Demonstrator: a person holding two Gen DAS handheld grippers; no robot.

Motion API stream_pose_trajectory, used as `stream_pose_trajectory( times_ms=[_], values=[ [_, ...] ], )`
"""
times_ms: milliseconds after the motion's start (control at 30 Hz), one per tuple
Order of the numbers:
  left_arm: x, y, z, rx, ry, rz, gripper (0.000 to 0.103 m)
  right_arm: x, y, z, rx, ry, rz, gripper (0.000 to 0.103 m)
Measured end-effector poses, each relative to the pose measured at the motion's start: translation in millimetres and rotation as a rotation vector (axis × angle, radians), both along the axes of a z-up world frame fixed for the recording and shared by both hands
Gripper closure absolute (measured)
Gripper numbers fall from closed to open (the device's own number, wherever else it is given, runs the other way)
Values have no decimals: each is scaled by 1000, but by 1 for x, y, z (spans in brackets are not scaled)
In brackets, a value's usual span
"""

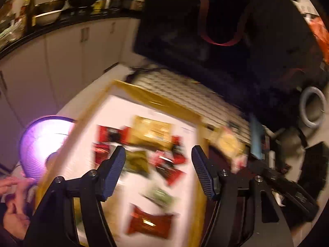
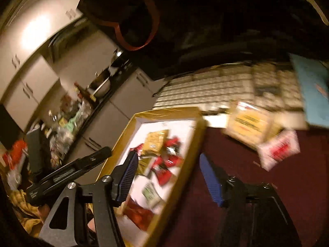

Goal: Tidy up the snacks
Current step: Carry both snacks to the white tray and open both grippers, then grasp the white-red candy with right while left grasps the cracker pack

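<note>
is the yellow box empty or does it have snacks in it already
Not empty. The yellow box holds several snack packets scattered on its white bottom: red ones, a gold one and greenish ones. Blur hides any labels.

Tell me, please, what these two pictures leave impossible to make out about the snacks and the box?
- Snack packets, both views: motion blur smears all labels.
- Gold-rimmed box, left wrist: near end hidden behind left gripper.
- Yellow packet outside the box, right wrist: print blurred.
- Right gripper: open, nothing between its fingers.

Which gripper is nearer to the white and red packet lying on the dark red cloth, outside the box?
The right gripper. The packet lies just up-right of it. The left gripper hovers over the box, further from the packet.
</note>
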State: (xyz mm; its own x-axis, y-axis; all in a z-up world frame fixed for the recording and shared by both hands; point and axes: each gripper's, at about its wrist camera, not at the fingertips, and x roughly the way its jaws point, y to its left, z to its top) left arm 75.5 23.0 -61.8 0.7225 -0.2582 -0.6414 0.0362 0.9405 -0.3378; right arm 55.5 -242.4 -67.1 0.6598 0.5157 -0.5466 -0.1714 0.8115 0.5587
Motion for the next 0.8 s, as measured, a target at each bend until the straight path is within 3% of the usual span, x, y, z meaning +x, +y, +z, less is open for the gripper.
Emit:
stream_pose_trajectory(
  times_ms=[133,267,600,667,800],
  values=[
    [-19,-50,-11,-44,9,-127,31,-6,-58,-12,20,55,-103,36],
    [-26,-80,-21,-41,35,-177,31,15,-94,-35,25,183,-198,36],
    [-45,-99,-31,24,51,-186,31,76,-95,-71,77,332,-326,41],
    [-45,-96,-32,10,59,-184,31,81,-88,-69,42,333,-365,46],
    [-44,-94,-34,-6,71,-176,31,80,-74,-68,-27,321,-429,46]
  ],
)
